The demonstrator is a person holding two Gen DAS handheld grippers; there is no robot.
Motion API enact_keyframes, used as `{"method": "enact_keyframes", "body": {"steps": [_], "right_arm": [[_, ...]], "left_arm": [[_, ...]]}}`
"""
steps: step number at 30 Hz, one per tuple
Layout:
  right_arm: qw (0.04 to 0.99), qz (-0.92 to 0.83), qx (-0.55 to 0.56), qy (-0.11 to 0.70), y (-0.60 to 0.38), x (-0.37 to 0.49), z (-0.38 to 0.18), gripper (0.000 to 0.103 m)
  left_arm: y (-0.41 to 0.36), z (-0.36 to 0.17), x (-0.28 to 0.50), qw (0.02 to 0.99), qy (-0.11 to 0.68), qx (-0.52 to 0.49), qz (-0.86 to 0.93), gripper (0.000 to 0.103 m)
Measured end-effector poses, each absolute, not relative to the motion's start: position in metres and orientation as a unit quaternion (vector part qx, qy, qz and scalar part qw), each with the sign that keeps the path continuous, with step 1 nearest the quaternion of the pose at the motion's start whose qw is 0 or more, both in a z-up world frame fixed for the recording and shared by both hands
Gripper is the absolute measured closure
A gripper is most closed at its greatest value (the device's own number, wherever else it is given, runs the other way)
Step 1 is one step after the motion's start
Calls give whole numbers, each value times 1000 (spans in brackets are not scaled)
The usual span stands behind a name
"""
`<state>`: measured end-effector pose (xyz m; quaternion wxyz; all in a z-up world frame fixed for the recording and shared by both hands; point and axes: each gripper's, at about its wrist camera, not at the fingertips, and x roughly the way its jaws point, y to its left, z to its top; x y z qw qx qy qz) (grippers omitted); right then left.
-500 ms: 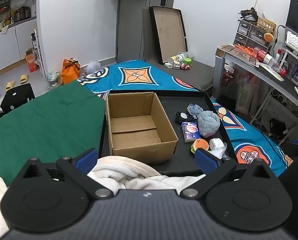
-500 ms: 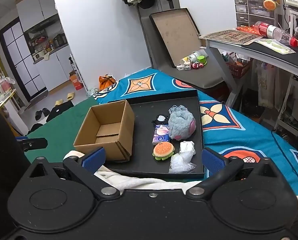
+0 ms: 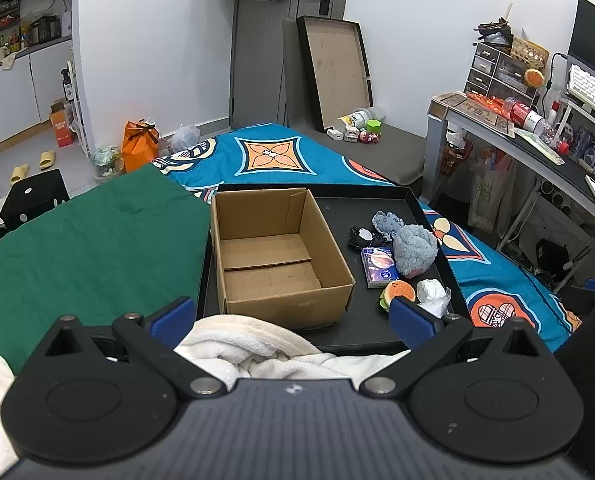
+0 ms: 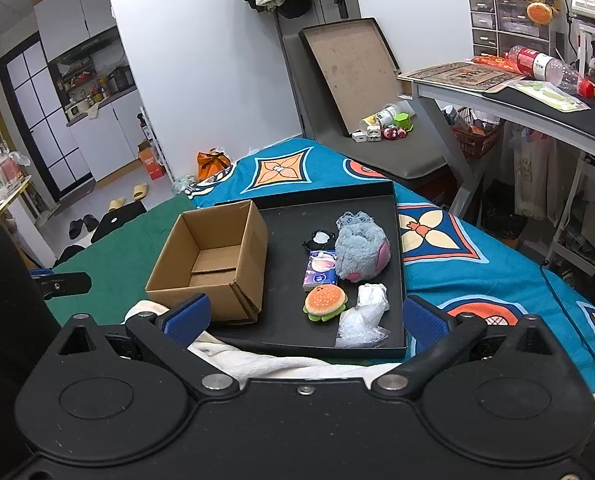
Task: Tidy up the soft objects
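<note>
Bedspread (image 3: 281, 156) carries a black tray (image 4: 281, 332) holding an empty cardboard box (image 4: 213, 264) beside a grey plush (image 4: 359, 248), burger toy (image 4: 324, 302) and possibly a tissue pack (image 4: 319, 274). Left gripper (image 3: 293, 320) and right gripper (image 4: 305, 320) hover level before the tray, fingers spread wide, grasping nothing.

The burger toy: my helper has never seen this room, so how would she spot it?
Find the black tray on the bed; the soft items lie right of the cardboard box. The burger toy sits nearest you, the only orange, bun-shaped piece with a green frill.
</note>
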<state>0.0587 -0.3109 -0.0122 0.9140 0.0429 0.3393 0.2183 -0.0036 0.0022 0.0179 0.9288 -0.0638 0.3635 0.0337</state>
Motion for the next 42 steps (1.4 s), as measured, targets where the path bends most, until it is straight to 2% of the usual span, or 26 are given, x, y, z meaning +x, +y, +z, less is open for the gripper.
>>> {"method": "enact_keyframes", "body": {"steps": [28,42], "right_arm": [[912,220,47,344,-311,67,-15,0],[912,199,63,354,-315,93,-39,0]], "left_arm": [[2,8,0,929,364,-65,29,1],[18,-13,22,926,371,-46,50,1]]}}
